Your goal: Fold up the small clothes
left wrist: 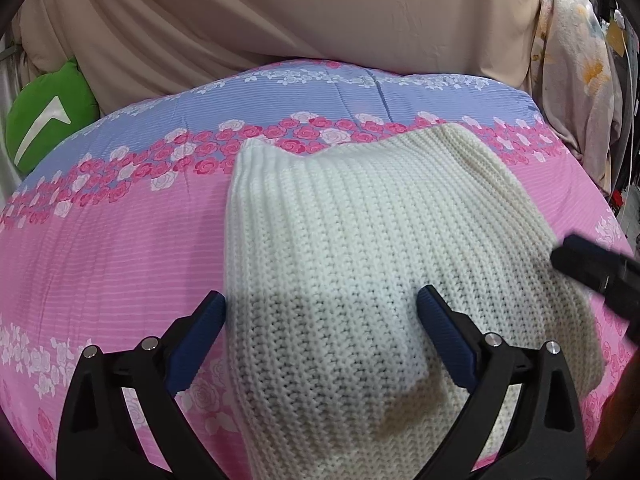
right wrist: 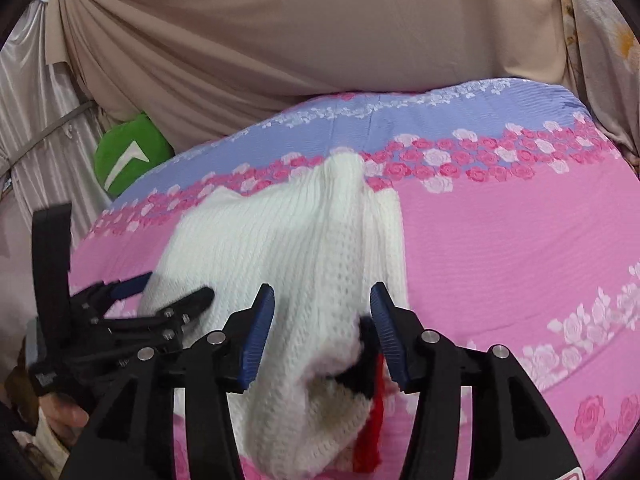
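Note:
A white knitted garment [left wrist: 360,240] lies on the pink and lilac flowered bedspread [left wrist: 100,260]. My left gripper [left wrist: 322,314] is open wide over the garment's near end: one blue pad [left wrist: 212,320] stands at its left edge, the other rests above the knit. In the right wrist view the garment [right wrist: 280,240] is bunched into a raised ridge, with a black and red part [right wrist: 370,364] at its near end. My right gripper [right wrist: 322,304] straddles that ridge with its pads apart, so it is open. The left gripper [right wrist: 172,292] shows at the garment's left side.
Beige draped cloth [left wrist: 280,20] backs the bed. A green cushion [left wrist: 48,120] sits at the far left, and a pale flowered fabric [left wrist: 576,80] hangs at the right. The bedspread [right wrist: 500,240] is bare pink to the garment's right. A person's hand [right wrist: 64,416] holds the left gripper.

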